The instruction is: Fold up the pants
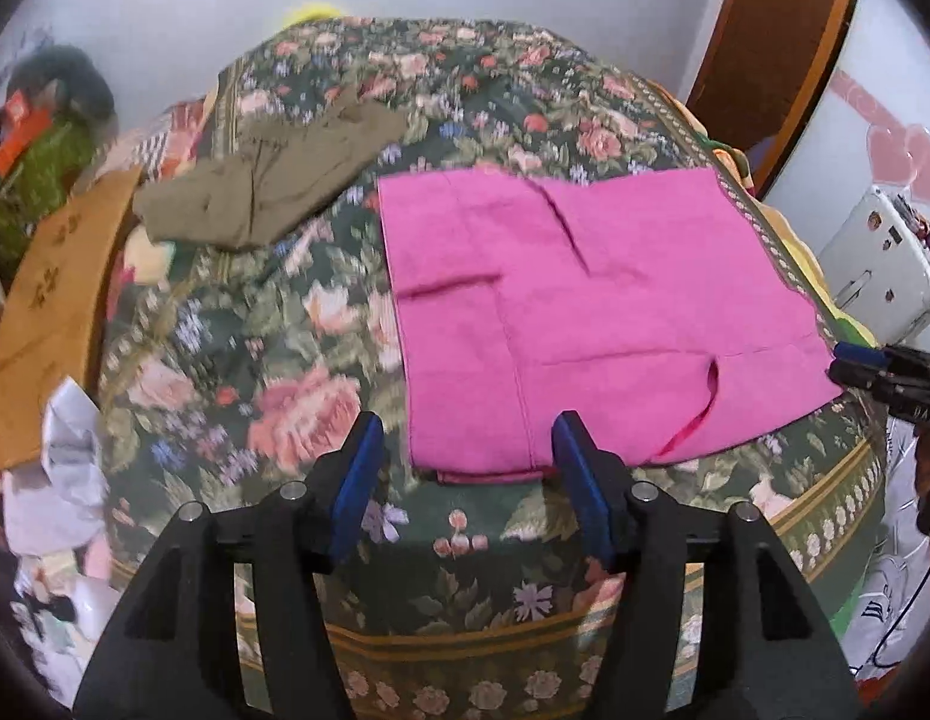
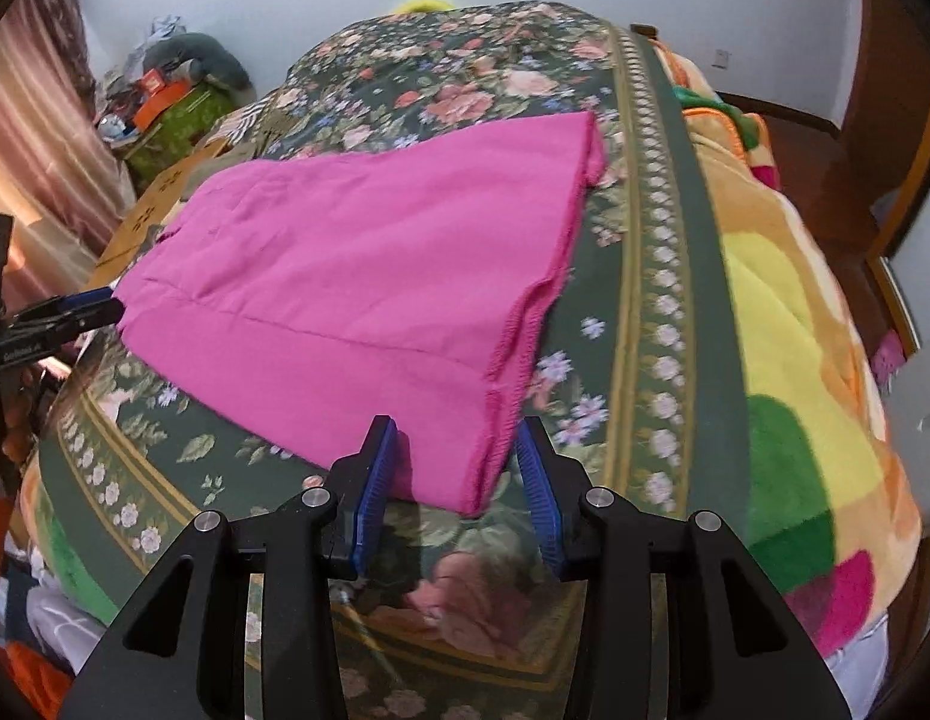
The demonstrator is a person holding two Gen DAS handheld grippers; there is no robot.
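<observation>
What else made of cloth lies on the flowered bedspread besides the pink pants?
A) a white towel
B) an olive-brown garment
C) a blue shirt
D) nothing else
B: an olive-brown garment lies crumpled on the bedspread, apart from and left of the pink pants.

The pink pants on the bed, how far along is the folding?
Partly done: the pink pants lie flat, apparently folded over once, on the flowered bedspread. Both tongs, left and right, are open at the near edge, gripping nothing. Further folds seem left; the olive garment looks unfolded.
</observation>
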